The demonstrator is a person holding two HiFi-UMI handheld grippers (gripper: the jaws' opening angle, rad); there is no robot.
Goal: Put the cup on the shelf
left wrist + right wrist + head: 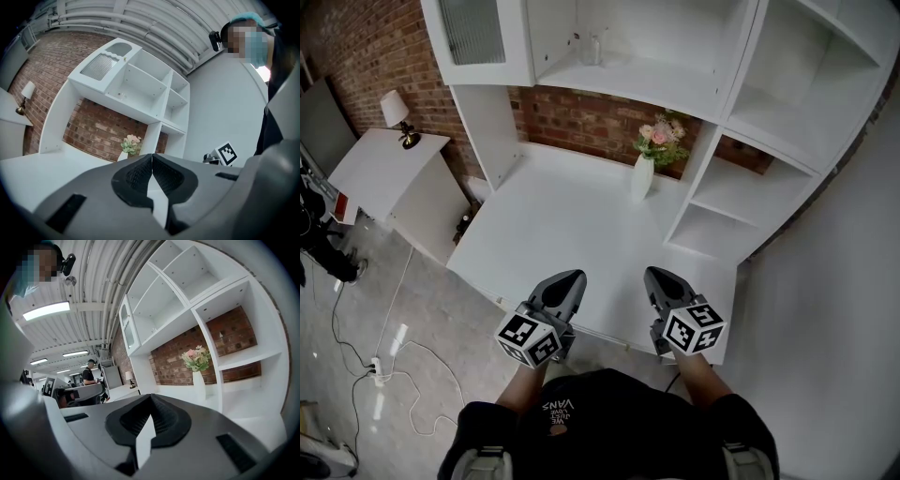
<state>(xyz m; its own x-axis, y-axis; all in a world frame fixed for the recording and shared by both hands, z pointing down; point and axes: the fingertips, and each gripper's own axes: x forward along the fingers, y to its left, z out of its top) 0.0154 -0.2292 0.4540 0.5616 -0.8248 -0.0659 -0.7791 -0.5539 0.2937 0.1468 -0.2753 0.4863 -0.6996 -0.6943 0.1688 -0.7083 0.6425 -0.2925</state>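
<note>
A clear glass cup (592,49) stands on the upper middle shelf (656,86) of the white shelf unit, far from both grippers. My left gripper (571,278) and right gripper (655,275) hover side by side over the front edge of the white desk (553,234). Both are shut and hold nothing. In the left gripper view the left gripper (152,157) has its jaws pressed together and points at the shelf unit. The right gripper view shows the right gripper (150,398) shut too, aimed at the open compartments.
A white vase of pink flowers (644,173) stands at the back of the desk beside the right-hand compartments (727,202). A side table with a lamp (395,110) is at the left. Cables (377,367) lie on the floor.
</note>
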